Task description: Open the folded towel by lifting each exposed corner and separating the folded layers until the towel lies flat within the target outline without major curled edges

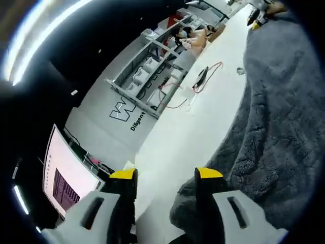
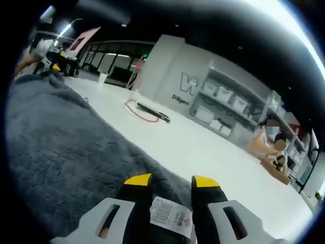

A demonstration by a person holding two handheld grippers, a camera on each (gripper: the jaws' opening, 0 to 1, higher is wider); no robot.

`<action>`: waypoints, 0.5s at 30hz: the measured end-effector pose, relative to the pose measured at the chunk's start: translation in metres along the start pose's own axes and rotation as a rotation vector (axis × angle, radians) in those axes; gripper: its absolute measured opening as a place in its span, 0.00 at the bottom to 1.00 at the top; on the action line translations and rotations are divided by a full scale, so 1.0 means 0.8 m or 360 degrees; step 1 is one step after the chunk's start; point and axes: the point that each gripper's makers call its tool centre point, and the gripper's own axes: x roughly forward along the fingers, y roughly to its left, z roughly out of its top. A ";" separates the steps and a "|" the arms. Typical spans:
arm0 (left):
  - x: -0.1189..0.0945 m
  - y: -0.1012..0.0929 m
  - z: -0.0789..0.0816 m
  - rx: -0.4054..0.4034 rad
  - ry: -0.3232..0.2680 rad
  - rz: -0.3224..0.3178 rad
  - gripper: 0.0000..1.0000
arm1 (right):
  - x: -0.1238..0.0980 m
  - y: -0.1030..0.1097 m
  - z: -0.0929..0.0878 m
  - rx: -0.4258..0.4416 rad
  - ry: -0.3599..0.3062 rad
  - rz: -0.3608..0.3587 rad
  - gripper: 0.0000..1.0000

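A dark grey fluffy towel spreads over the white table along the right side of the left gripper view. A bunched edge of it sits low between the jaws of my left gripper, against the right jaw, and the jaws stand fairly close on it. In the right gripper view the towel covers the left and bottom. My right gripper is shut on its edge, where a white label hangs. Each view shows the other gripper at the towel's far end: the right gripper and the left gripper.
A red cable with a black tool lies on the table beyond the towel. Grey shelving with bins lines the wall. A lit monitor stands beside the table. A person sits far right.
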 end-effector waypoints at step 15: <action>-0.048 -0.004 0.054 -0.0413 -0.0157 0.0040 0.69 | 0.003 -0.027 0.053 0.0246 -0.0357 0.0073 0.56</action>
